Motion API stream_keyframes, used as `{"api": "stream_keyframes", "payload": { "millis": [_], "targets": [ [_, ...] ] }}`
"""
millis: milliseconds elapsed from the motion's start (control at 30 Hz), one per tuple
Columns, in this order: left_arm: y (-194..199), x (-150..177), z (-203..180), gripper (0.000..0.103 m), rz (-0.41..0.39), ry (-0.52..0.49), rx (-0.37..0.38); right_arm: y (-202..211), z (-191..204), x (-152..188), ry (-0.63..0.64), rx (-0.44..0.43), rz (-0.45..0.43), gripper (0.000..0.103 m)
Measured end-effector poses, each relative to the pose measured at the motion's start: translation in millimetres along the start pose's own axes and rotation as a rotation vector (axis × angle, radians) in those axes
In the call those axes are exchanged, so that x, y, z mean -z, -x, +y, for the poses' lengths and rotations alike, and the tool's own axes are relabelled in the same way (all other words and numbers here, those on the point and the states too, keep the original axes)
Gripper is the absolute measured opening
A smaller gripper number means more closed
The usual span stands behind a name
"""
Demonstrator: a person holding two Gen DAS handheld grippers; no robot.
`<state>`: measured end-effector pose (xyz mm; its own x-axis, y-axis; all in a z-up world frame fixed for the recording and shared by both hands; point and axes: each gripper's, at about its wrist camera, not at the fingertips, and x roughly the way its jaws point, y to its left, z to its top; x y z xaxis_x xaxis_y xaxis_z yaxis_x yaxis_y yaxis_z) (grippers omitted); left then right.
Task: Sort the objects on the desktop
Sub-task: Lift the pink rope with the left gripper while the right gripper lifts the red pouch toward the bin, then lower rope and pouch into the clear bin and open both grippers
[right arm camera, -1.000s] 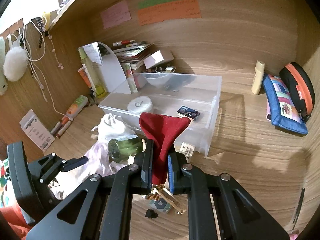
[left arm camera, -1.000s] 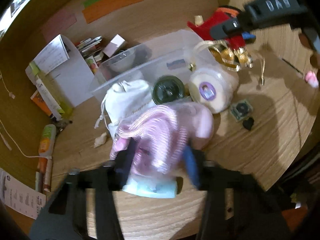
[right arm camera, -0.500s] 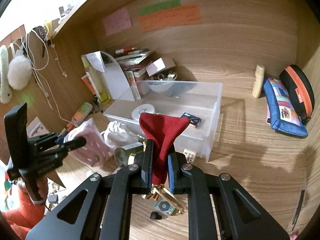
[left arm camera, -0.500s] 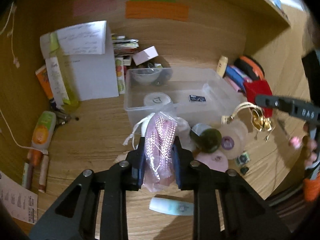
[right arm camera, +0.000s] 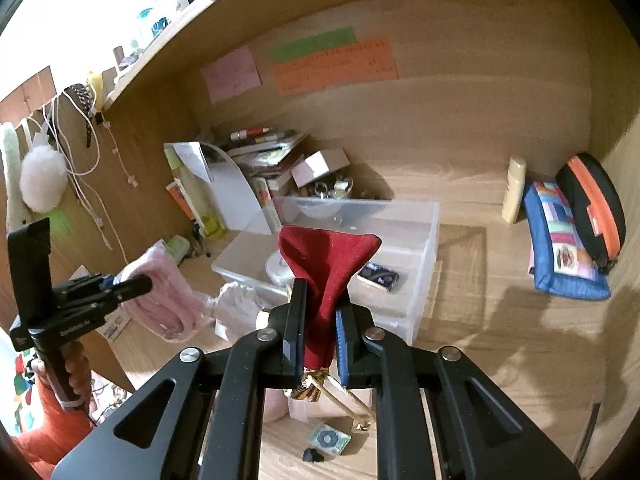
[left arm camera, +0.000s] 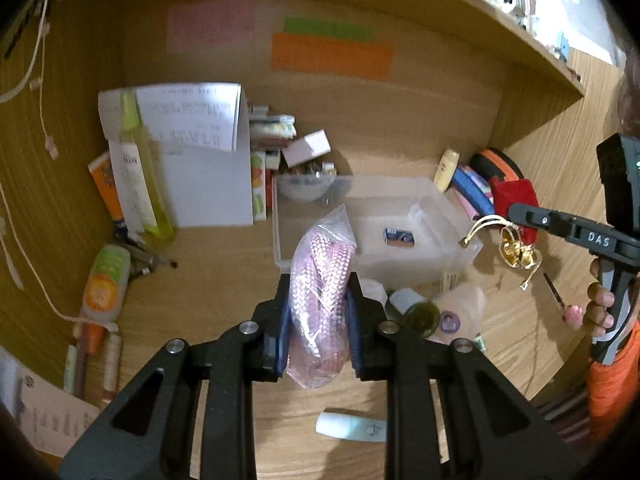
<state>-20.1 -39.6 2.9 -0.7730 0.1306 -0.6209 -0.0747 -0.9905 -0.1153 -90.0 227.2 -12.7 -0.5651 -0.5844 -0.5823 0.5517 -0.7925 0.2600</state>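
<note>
In front of the clear plastic bin [left arm camera: 448, 216], raised above the counter [left arm camera: 224, 264], your left gripper [left arm camera: 319, 312] is clamped on a plastic bag of pink cord [left arm camera: 322, 280]; both pads press its sides, the bag's sealed top stands above the fingers and its lower end bulges out beneath them. Your right gripper [right arm camera: 318, 332] is clenched on a red cloth pouch [right arm camera: 326, 264], pinched at its neck so that the wide end fans out above the fingers. Gold trinkets on pale cords [right arm camera: 320, 390] dangle below the pouch; from the left wrist view they hang off to the right of the bin, above the counter.

Inside the bin you have a small dark blue box [right arm camera: 378, 274] lying flat on the floor of it, a white round tin [right arm camera: 278, 266] towards the near left, and a clear bowl [left arm camera: 306, 188] at the far left corner. On the counter just in front of the bin sit a white drawstring pouch [right arm camera: 236, 310], a dark green jar [left arm camera: 420, 314] and a round pale packet with a purple label [left arm camera: 456, 312], the last two touching. A pale blue tube [left arm camera: 352, 428] lies nearer you, beneath the left gripper. Against the back right corner lean a blue patchwork case [right arm camera: 560, 248] and a black and orange case [right arm camera: 592, 208], side by side, with a cream bottle [right arm camera: 514, 190] upright just to their left. A white file holder [left arm camera: 200, 168] stands left of the bin.
</note>
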Motion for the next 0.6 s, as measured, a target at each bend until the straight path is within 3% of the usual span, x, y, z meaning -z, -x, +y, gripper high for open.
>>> {"api": "stream_keyframes", "payload": {
  "millis": [300, 600],
  "targets": [
    [12.7, -45.6, -2.3, 0.023, -0.079, -0.002, 0.02, -1.6, -0.8, -23.7, 0.012, 0.0, -0.035, 0.011],
    [-22.1, -82.4, -11.1, 0.023, -0.066, 0.001, 0.073, -24.7, -4.3, -41.7, 0.034, 0.023, -0.039, 0.011]
  ]
}}
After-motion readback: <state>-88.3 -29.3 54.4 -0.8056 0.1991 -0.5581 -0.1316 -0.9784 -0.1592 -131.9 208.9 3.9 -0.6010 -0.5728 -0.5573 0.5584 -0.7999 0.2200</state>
